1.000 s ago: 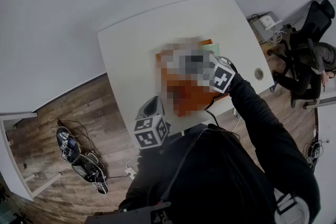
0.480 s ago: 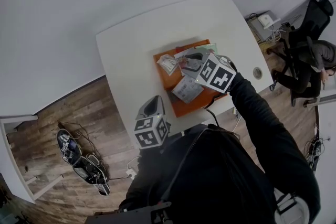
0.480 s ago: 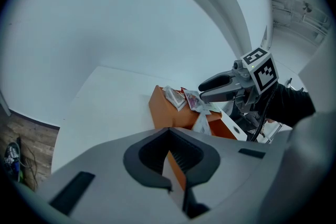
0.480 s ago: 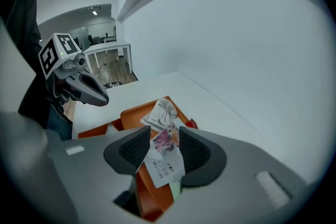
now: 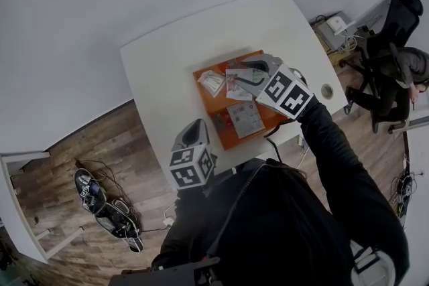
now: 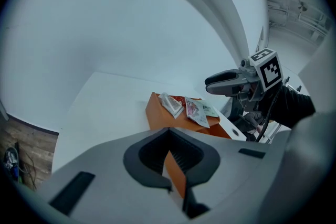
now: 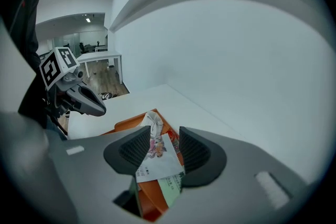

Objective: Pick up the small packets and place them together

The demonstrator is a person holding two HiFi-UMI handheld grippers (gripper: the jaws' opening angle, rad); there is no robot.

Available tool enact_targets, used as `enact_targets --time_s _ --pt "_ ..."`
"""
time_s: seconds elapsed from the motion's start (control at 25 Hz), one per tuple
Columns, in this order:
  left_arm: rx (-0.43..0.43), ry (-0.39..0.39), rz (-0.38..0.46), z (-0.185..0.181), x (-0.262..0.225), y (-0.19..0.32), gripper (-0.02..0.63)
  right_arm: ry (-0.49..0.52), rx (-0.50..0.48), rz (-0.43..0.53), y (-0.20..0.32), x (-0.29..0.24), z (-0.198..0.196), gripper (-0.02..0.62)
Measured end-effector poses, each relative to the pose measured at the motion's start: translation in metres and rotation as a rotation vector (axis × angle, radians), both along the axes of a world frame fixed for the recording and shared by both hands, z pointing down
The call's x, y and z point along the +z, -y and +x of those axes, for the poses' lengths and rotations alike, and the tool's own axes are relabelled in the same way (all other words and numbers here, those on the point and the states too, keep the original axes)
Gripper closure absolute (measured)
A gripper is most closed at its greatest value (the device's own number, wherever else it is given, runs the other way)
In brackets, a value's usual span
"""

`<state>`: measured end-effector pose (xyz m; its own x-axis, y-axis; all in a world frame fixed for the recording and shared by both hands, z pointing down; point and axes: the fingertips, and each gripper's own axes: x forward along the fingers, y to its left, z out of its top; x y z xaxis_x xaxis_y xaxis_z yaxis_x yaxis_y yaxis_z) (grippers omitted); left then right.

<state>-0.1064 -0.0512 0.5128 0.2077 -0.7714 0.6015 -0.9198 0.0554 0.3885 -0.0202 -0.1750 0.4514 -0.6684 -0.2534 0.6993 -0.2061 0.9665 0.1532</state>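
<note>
Several small packets lie on an orange tray on the white table: a crumpled one, a white one with a red picture, a flat white one. My right gripper hovers over the tray's far right part. Its jaws have just been opening and stand apart, with nothing gripped. In the right gripper view, the red-pictured packet and a green packet show on the tray below the open right gripper. My left gripper stays at the tray's near left corner, shut and empty.
The tray sits mid-table, with bare white tabletop to its left and beyond it. A round cable hole is near the table's right edge. A seated person is at the far right. Shoes lie on the wood floor.
My right gripper has lifted off the packets and drifted slightly right; the packets stay on the tray. The left gripper has kept still.
</note>
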Motion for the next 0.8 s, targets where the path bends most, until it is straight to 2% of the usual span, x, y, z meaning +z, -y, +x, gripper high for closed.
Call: enact_targets --time_s 0.32,0.56,0.68,0.8 --pt "0.034 0.021 0.077 0.004 -0.028 0.021 0.607 0.196 0.144 0.067 0.015 -0.056 0.016 0.428" --pt "0.053 0.032 0.144 0.007 -0.053 0.036 0.607 0.328 0.232 0.075 0.014 -0.084 0.030 0.428" --pt "0.058 0.037 0.175 0.010 -0.065 0.041 0.607 0.349 0.243 0.081 0.007 -0.092 0.035 0.428" --pt "0.061 0.034 0.198 0.013 -0.074 0.043 0.607 0.323 0.227 0.063 -0.005 -0.089 0.039 0.428"
